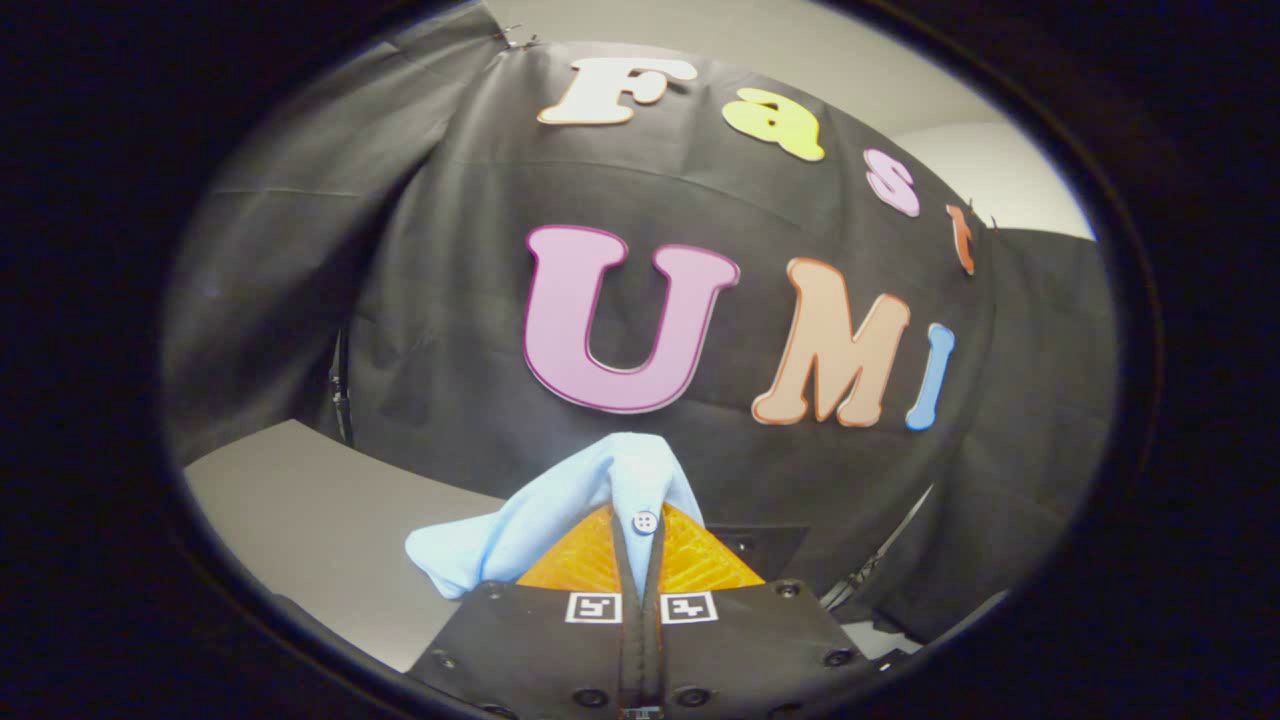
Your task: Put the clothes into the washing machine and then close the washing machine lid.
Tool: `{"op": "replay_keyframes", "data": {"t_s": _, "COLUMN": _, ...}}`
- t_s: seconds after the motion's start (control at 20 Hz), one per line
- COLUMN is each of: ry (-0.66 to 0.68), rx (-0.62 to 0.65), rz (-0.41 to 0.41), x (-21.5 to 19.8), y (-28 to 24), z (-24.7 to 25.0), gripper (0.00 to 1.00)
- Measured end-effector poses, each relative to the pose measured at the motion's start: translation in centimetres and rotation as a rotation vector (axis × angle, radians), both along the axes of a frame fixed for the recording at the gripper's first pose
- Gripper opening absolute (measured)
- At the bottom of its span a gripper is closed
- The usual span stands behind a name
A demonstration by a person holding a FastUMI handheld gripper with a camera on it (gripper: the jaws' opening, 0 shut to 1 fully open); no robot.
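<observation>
- Facing the booth's cloth wall [450, 330], with a grey tabletop [300, 520] low to the left.
- Light blue garment [600, 480] bunches over the fingertips, draping left.
- Gripper [640, 545] clamps it, 2 fingers nearly together, button [645, 521] at the seam.

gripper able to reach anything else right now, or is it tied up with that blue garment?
Probably not: the gripper is shut on the light blue garment, which is pinched between both fingers and drapes over them.
</observation>
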State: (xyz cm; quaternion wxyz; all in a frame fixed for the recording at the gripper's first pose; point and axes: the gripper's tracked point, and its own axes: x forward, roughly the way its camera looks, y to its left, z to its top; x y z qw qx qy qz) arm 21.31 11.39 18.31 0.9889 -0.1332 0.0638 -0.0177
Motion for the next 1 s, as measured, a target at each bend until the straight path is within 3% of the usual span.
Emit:
{"op": "replay_keyframes", "data": {"t_s": 0.35, "ry": 0.124, "rx": 0.189, "rz": -0.051, "x": 2.5, "y": -5.5, "z": -10.0, "gripper": 0.0}}
{"op": "replay_keyframes", "data": {"t_s": 0.75, "ry": 0.279, "rx": 0.294, "rz": -0.211, "x": 4.5, "y": -12.6, "z": -23.3, "gripper": 0.0}}
{"op": "replay_keyframes", "data": {"t_s": 1.0, "ry": 0.299, "rx": 0.231, "rz": -0.186, "x": 5.5, "y": -12.2, "z": -26.3, "gripper": 0.01}}
